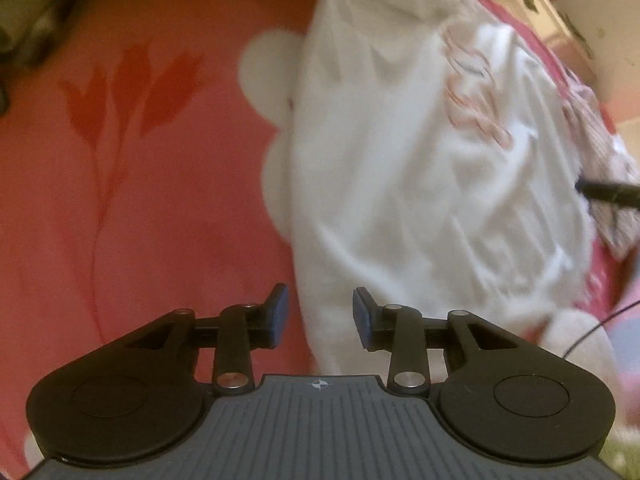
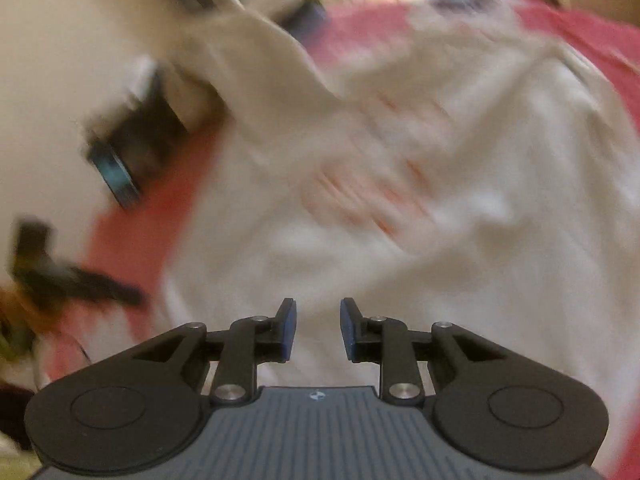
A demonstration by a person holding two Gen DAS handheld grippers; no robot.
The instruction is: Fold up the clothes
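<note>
Left gripper (image 1: 319, 316) and right gripper (image 2: 318, 328) both hang with jaws parted and nothing between them, over a white shirt (image 1: 420, 168) on a red bedspread (image 1: 140, 200).

The shirt lies rumpled across the centre and right of the left wrist view, and fills the middle of the blurred right wrist view, a pink-red print (image 2: 372, 184) showing on its upper face. It looks light, soft and limp, likely to sag and slide on itself, so a pinch at a hem, sleeve edge or corner should serve better than the loose middle. Whether any fold is already made, I cannot tell.
</note>
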